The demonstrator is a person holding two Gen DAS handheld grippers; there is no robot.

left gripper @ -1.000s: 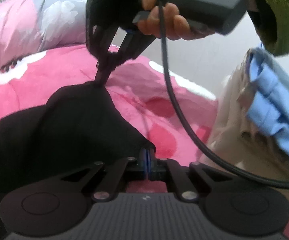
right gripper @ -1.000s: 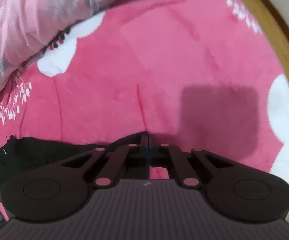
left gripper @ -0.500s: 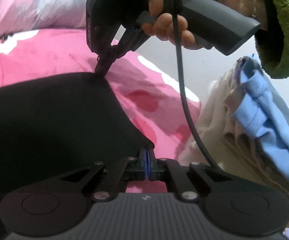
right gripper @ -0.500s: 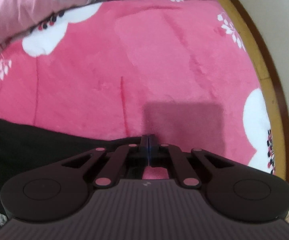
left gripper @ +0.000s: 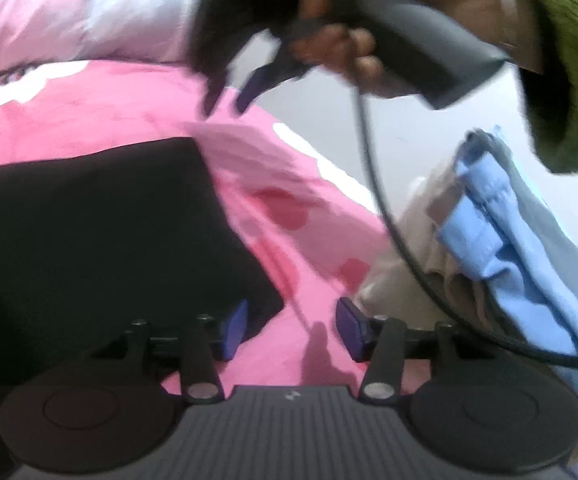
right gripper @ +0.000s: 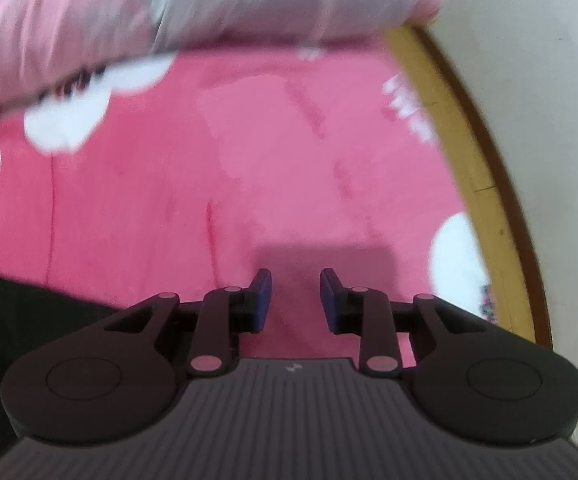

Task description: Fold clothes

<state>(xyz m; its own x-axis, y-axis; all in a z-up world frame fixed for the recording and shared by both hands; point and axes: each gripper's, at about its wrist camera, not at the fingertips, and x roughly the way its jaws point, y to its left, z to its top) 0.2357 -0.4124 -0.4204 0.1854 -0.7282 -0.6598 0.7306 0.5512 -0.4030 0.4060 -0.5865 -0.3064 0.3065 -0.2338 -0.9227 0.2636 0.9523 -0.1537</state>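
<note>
Both grippers are matte black with ribbed housings, silver pivot screws and blue finger pads (left gripper: pixel 234 326). At one o'clock, a fuzzy green sleeve (left gripper: pixel 561 60); a black cable (left gripper: pixel 373 184) trails down.

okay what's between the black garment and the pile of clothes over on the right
In the left wrist view, only pink blanket lies between the black garment and the pile of clothes. The right gripper's cable hangs across above that stretch.

A home bedroom: bed with pink floral blanket (right gripper: pixel 289 168), rolled quilt (right gripper: pixel 169 12), wooden bed frame (right gripper: pixel 485 184).
</note>
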